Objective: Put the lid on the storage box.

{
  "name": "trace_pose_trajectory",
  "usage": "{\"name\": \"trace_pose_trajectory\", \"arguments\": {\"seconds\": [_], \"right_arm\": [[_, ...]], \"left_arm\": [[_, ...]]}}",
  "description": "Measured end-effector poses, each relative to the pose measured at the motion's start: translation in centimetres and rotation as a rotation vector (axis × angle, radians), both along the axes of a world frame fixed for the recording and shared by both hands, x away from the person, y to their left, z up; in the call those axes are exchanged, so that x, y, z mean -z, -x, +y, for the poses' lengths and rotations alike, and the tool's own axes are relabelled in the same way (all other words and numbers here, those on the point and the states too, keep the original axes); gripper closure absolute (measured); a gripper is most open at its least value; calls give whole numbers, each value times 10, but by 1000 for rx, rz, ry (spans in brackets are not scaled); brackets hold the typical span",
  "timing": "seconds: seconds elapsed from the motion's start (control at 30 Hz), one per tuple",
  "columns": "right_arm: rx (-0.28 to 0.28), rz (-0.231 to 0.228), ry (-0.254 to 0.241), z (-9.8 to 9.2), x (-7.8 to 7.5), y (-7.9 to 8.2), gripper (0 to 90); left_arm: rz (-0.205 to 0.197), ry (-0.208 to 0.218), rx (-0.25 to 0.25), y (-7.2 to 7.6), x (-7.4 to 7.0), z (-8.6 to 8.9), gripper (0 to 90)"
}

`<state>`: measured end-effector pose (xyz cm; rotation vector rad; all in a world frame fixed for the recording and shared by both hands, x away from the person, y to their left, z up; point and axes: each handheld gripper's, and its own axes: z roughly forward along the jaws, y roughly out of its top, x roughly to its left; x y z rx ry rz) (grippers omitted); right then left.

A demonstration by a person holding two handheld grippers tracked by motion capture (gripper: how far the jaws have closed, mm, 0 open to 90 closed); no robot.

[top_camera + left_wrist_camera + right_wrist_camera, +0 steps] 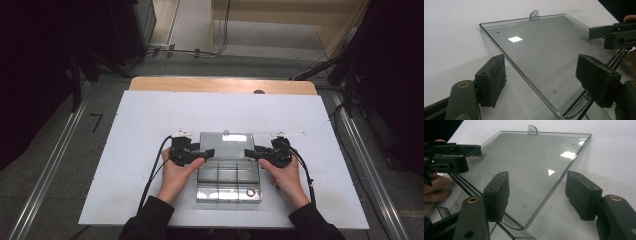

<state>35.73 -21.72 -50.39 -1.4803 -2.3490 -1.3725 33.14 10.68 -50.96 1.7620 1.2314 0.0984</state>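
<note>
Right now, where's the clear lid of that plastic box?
In the high view the clear lid lies open on the white table, behind the compartment box, with the left tongs and right tongs at its side edges.

The clear plastic compartment box (229, 184) sits on the white table (140, 125), near its front edge. Its flat transparent lid (226, 145) lies open behind it, a small hanging tab (226, 133) at the far edge. The left tongs (206, 153) come in at the lid's left edge, the right tongs (250, 153) at its right. Each pair straddles its edge, one jaw inside and one outside.
</note>
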Motion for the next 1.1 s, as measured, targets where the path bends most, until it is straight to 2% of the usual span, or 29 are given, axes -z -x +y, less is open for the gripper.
{"name": "trace_pose_trajectory", "arguments": {"seconds": [0.33, 0.53, 1.1], "right_arm": [[3, -7, 2, -2, -1, 2, 388], [7, -4, -1, -2, -1, 2, 398], [-9, 25, -9, -6, -3, 2, 419]], "left_arm": [[26, 9, -18, -1, 0, 1, 274], [27, 9, -20, -1, -1, 1, 288], [42, 33, -25, 0, 0, 3, 314]]}}
